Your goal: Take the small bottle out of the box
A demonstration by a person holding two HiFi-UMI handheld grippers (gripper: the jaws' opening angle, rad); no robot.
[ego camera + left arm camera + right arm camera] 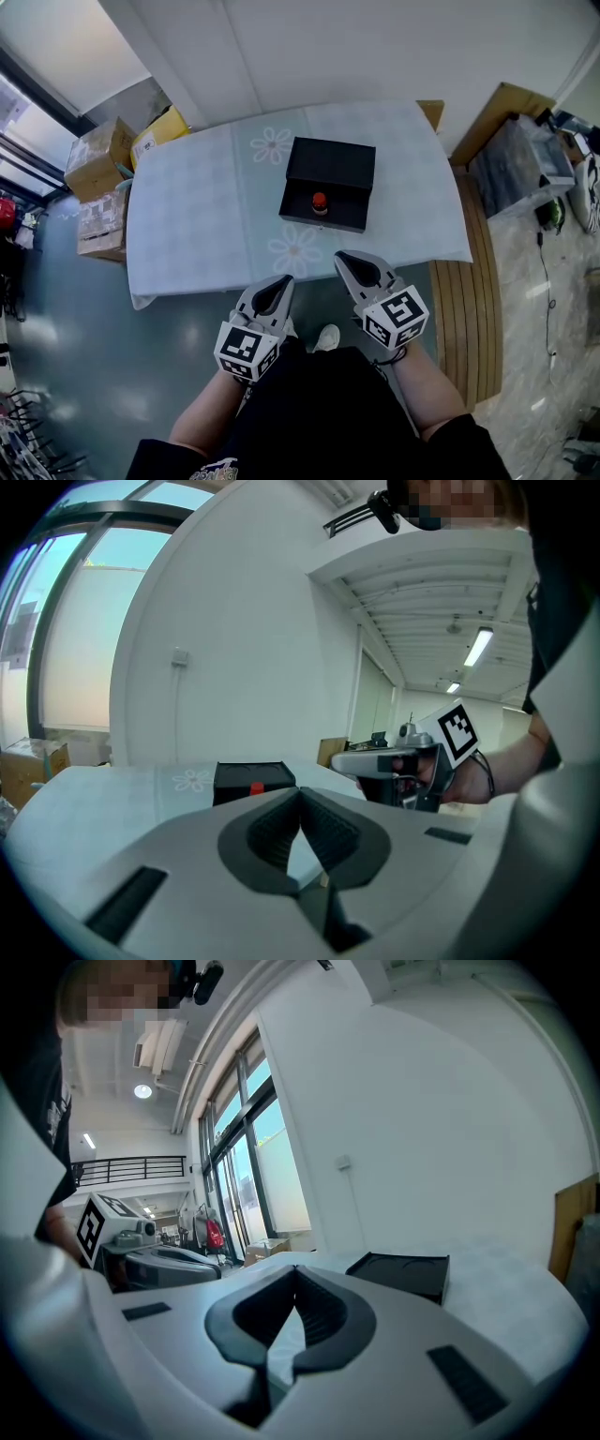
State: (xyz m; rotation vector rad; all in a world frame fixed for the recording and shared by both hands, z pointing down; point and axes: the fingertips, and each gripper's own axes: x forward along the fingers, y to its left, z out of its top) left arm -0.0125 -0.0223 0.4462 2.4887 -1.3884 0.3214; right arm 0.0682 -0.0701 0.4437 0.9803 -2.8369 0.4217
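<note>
Right claw (343, 257) well short of bottle (320, 201)

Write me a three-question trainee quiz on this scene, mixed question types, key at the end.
1. True or false: the small bottle sits inside the black box on the table.
2. The left claw is: A) shut on the bottle B) shut and empty C) wide open
3. Fill in: the right claw is shut and holds ____.
Key: 1 true; 2 B; 3 nothing.
</note>
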